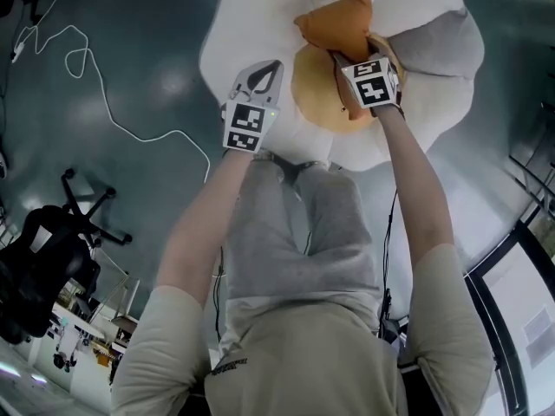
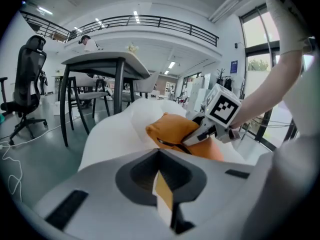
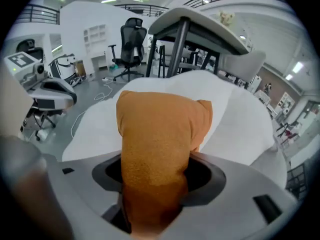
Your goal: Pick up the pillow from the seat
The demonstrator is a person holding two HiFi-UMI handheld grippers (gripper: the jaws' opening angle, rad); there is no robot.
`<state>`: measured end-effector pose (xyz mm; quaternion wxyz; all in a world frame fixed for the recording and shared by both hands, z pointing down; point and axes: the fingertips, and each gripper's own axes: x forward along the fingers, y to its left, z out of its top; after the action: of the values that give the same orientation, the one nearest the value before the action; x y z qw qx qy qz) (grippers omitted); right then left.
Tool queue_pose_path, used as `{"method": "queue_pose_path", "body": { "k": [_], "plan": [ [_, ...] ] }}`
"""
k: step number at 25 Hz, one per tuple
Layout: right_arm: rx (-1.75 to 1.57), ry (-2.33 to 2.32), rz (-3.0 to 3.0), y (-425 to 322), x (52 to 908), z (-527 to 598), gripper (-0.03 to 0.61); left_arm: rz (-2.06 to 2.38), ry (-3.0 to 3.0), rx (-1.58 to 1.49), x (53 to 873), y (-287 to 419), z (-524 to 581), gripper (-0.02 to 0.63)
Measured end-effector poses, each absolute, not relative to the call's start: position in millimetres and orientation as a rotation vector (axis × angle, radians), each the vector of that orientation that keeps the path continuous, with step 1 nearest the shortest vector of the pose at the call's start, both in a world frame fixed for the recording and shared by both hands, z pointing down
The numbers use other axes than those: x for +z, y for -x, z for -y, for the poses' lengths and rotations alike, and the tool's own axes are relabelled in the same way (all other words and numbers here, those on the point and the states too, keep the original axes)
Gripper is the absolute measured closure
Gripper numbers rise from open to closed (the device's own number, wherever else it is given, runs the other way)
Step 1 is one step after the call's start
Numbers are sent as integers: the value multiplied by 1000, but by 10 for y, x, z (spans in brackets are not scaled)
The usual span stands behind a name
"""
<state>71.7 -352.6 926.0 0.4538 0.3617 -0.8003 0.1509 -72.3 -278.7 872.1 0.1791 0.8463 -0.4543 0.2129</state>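
An orange pillow lies on a white petal-shaped seat, above the seat's round orange middle. My right gripper is shut on the pillow's near end; in the right gripper view the orange fabric fills the gap between the jaws of that gripper. My left gripper hovers over the seat's left edge with its jaws together and nothing in them. From the left gripper view, the pillow shows ahead with the right gripper clamped on it.
A grey cushion rests on the seat's right side. A white cable trails over the dark floor on the left, near a black office chair. A table stands behind the seat. The person's grey-trousered legs stand before it.
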Motion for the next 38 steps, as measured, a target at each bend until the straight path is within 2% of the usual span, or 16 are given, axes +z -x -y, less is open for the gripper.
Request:
{"method": "queue_pose_path", "body": {
  "k": [14,24,31,38],
  "plan": [
    [270,-1154,2255,-757,5586,3525,264,1435,-2582,299,5557,616,3115,604],
    [22,-1388,2489,-881,2933,3245,252,1477,-2764,154,3297,490,2933,604],
    [-241,-1451,2603,-865,1683,2802,242,1450,-2916,36,1942,324,2490,604],
    [-299,-1428,2730,-864,938,2297,229,1419,-2998,-60,1244,286,2067,604]
  ]
}}
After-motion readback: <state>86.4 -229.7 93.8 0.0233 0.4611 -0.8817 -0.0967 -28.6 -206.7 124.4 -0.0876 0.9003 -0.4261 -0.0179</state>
